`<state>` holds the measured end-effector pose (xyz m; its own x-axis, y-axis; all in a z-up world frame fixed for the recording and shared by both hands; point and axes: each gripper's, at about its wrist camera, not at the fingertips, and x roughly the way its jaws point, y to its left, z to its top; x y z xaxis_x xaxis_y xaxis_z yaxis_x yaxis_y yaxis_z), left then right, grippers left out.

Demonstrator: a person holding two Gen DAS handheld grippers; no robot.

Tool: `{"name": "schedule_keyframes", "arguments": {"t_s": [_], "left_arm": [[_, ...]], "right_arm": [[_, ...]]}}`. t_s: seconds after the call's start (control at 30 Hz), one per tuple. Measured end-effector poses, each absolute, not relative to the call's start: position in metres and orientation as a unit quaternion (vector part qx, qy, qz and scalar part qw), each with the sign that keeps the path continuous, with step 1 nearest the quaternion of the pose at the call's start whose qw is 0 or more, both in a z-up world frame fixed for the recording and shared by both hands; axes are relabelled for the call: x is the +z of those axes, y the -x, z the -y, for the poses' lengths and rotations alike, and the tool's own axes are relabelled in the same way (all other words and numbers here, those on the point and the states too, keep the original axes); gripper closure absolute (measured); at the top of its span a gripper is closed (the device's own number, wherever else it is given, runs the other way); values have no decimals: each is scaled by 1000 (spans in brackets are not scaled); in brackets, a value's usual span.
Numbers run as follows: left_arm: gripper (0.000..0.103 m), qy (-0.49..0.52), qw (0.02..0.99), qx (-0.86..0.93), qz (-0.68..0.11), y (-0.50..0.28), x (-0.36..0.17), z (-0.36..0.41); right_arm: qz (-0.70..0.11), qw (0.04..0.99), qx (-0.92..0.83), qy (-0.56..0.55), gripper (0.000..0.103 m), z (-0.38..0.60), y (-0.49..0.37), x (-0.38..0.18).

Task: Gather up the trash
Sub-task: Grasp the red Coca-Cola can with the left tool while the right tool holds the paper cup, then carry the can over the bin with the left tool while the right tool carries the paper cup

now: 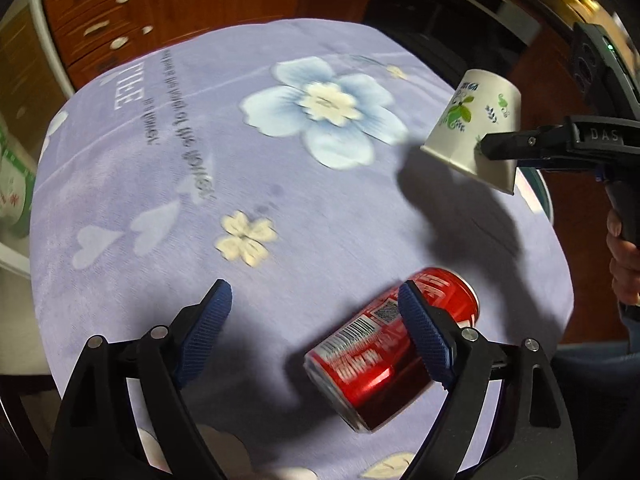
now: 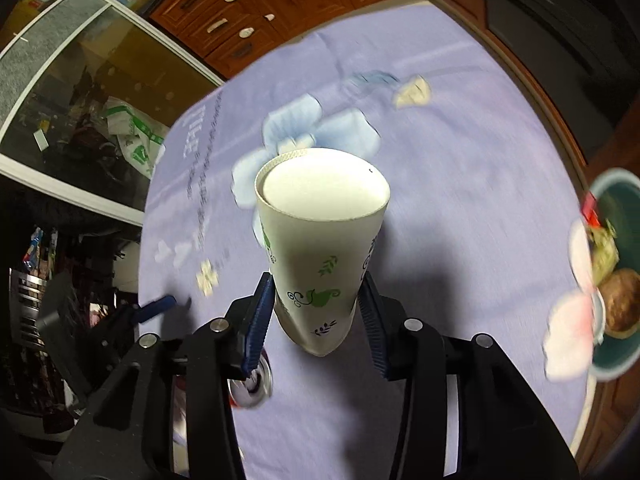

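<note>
Left gripper (image 1: 316,332): held wide open, nothing gripped.
Red soda can (image 1: 384,360): laid on its side on the lilac floral tablecloth (image 1: 240,184), behind the right-hand finger.
Right gripper (image 2: 316,320): clamped on a paper cup (image 2: 320,240), lifted above the cloth.
Teal bin (image 2: 616,280): seen at the table's edge.

Two wrist fisheyes, steeply down, close over the tablecloth (image 1: 280,208), both seeing cup (image 2: 320,240), can (image 1: 384,352)

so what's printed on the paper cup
White with green leaves and dark blue sprigs on the paper cup; clearest in the right wrist view.
</note>
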<state>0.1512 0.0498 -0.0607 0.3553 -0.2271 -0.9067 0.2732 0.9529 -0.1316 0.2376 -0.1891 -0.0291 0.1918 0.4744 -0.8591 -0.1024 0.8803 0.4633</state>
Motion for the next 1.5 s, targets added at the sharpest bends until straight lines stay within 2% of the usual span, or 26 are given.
{"name": "schedule_keyframes", "arguments": {"t_s": [0.3, 0.5, 0.97, 1.0, 1.07, 1.5], "left_arm": [[16, -11, 832, -150, -535, -120, -58, -55], [13, 3, 839, -150, -524, -101, -59, -58], [13, -33, 828, -180, -529, -57, -67, -26], [13, -39, 830, -176, -528, -59, -70, -23], [45, -42, 828, -172, -532, -63, -73, -20], [46, -58, 849, -143, -506, -74, -35, 26]], "right_arm": [[-642, 731, 193, -131, 61, 207, -152, -34], [-661, 704, 231, -119, 61, 181, -111, -39], [-637, 720, 242, -134, 60, 148, -132, -36], [-636, 721, 241, -136, 60, 151, -132, -35], [-633, 724, 236, -138, 60, 159, -131, -34], [-605, 741, 216, -192, 60, 225, -137, -24]]}}
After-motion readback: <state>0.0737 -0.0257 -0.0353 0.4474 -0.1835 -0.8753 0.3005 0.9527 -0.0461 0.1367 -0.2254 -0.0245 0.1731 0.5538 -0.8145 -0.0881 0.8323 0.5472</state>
